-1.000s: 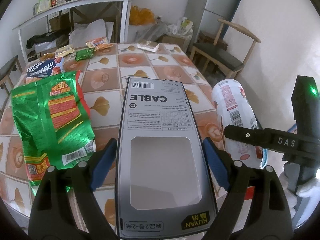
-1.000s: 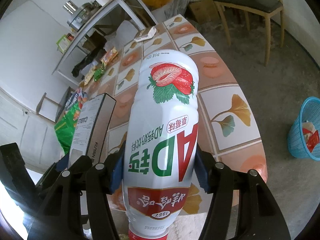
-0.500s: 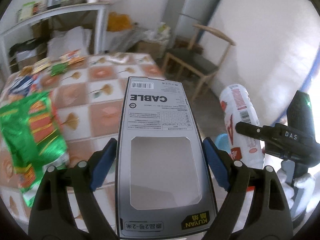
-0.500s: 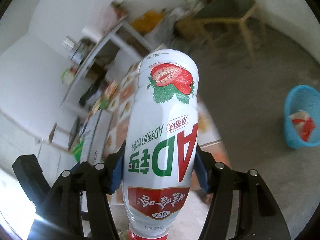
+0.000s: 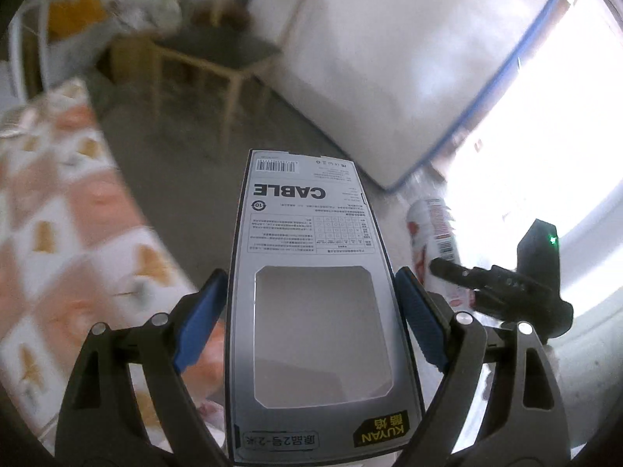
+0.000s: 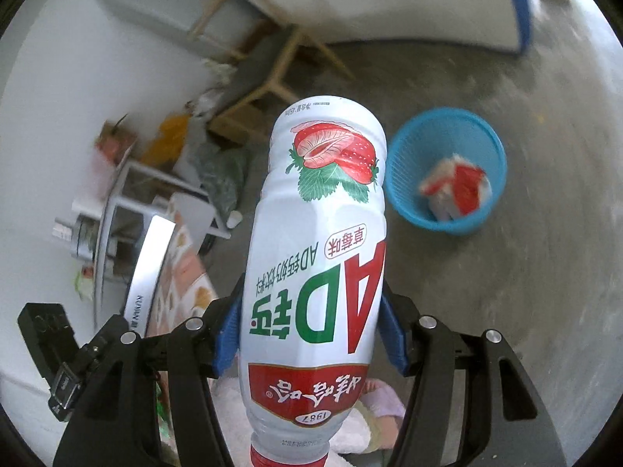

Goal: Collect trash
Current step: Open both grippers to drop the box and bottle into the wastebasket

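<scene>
Left wrist view: the left hand-held gripper (image 5: pixel 311 311) stands wide, its blue pads clamping a flat grey cardboard cable box (image 5: pixel 311 257); the patterned tabletop (image 5: pixel 70 241) lies at nine o'clock.

Right wrist view: the right hand-held gripper (image 6: pixel 311 334), half open, grips a white plastic strawberry-milk bottle (image 6: pixel 317 241); a blue mesh waste basket (image 6: pixel 447 132) sits on the floor at two o'clock.

Both wrist views down toward floor (image 6: pixel 506 311)

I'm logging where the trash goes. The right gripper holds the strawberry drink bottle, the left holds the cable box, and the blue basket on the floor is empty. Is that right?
Not quite: the blue basket is not empty. The right wrist view shows a crumpled red and white wrapper already inside it. The rest stands: the right gripper holds the strawberry drink bottle and the left gripper holds the cable box.
</scene>
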A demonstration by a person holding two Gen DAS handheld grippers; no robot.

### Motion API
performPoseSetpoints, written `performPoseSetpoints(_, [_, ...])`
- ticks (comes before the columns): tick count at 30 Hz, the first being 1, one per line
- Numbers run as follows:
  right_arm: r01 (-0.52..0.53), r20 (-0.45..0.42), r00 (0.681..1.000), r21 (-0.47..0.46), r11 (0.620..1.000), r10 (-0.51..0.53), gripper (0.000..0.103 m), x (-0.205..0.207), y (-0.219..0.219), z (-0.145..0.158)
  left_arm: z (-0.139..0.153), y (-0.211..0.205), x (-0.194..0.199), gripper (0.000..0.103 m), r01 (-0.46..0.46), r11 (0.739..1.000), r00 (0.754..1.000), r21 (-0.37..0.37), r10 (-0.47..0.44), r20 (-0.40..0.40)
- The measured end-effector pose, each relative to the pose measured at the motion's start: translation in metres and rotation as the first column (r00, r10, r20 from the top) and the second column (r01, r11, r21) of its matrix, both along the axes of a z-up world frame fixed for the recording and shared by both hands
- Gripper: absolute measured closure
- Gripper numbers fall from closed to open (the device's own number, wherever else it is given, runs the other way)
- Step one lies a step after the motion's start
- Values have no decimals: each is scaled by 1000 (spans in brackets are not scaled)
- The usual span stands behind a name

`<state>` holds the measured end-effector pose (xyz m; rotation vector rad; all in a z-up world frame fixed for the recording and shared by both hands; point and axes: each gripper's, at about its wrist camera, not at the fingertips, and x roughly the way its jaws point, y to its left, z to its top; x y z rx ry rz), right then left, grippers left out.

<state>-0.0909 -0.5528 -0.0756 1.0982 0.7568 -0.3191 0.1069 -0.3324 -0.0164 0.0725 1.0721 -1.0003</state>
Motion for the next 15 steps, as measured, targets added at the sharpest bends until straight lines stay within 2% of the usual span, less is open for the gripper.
performPoseSetpoints(5, [60,-28,998,121,991,-57,44,-2,-42,-52,-41,-80,6,20,102,991,992,86,-95,-88])
performPoseSetpoints(8, [88,-38,996,157,984,-83,44,19,-66,-68,-58,-124,11,20,149,982,986,116,-138,-98])
performPoseSetpoints(11, [101,-52,994,186,977,-93,42,45,-106,-95,-75,-179,30,19,154,983,983,101,-142,-116])
performPoseSetpoints(13, [141,-81,989,200,970,-127,31,55,-131,-117,-87,-210,42,19,159,981,981,109,-145,-126])
performPoseSetpoints(15, [190,-125,978,176,966,-169,31,60,-150,-137,-96,-228,53,19,141,983,982,119,-124,-141])
